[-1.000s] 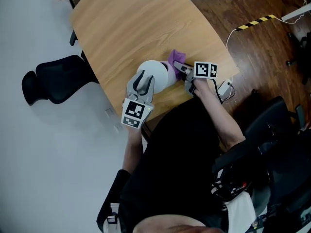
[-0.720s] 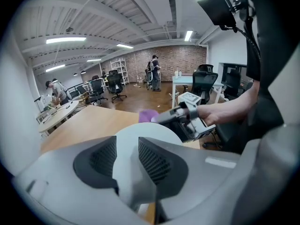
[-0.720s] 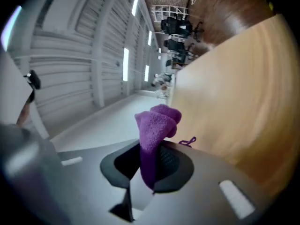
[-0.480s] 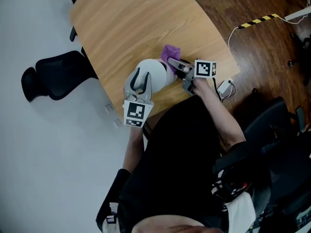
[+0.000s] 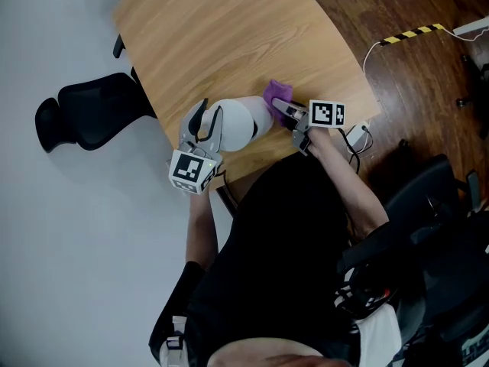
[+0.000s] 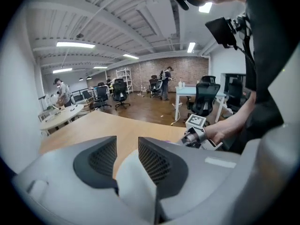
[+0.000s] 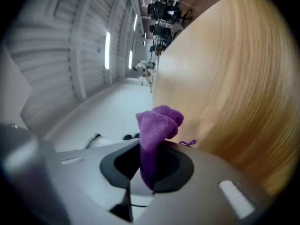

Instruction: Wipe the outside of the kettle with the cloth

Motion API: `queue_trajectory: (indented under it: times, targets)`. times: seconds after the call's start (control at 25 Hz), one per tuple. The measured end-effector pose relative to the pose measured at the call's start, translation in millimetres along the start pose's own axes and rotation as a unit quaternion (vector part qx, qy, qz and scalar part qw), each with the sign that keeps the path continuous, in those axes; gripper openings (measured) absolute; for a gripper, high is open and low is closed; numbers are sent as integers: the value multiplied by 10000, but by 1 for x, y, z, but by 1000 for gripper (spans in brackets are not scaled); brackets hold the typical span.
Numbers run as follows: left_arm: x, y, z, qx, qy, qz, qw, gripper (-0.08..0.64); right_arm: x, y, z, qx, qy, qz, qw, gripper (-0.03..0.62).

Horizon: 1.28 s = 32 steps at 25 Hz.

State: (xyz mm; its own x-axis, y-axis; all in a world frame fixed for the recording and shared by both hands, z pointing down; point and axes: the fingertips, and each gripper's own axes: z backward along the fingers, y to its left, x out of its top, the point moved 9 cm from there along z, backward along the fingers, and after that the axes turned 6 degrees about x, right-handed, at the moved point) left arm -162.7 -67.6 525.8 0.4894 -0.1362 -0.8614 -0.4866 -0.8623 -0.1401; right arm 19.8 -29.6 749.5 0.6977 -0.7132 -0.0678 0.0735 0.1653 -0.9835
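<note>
A white kettle point(image 5: 241, 121) sits tilted on the wooden table point(image 5: 229, 37) near its front edge. My left gripper point(image 5: 205, 122) is on its left side, jaws shut on a white part of the kettle point(image 6: 136, 182) that shows between the dark pads point(image 6: 157, 161). My right gripper point(image 5: 281, 109) is at the kettle's right side, shut on a purple cloth point(image 5: 276, 94). The cloth touches the kettle's right end. In the right gripper view the cloth point(image 7: 157, 125) sticks up from between the shut jaws of that gripper point(image 7: 145, 165), with the table behind it.
A black chair point(image 5: 92, 117) stands on the pale floor left of the table. A white plug and cable point(image 5: 355, 138) lie by the table's right corner, with yellow-black tape point(image 5: 405, 33) on the wooden floor beyond. Another office chair point(image 5: 428, 228) is at the right.
The left gripper has moved left with the kettle, which now leans further that way. The right gripper with the cloth went up along the kettle and came back.
</note>
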Motion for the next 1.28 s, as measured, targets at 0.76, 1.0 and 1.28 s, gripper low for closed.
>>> queue_trajectory:
  times: [0.76, 1.0, 1.28]
  targets:
    - [-31, -10, -2, 449, 175, -414, 9980, 10, -29, -9, -8, -219, -320, -432, 9983, 52]
    - [-33, 2, -9, 245, 107, -542, 9982, 10, 1, 99, -49, 1660, -547, 505, 9833, 52]
    - [-31, -4, -9, 424, 54, -641, 9970, 11, -29, -62, -23, -1025, -177, -563, 9930, 51]
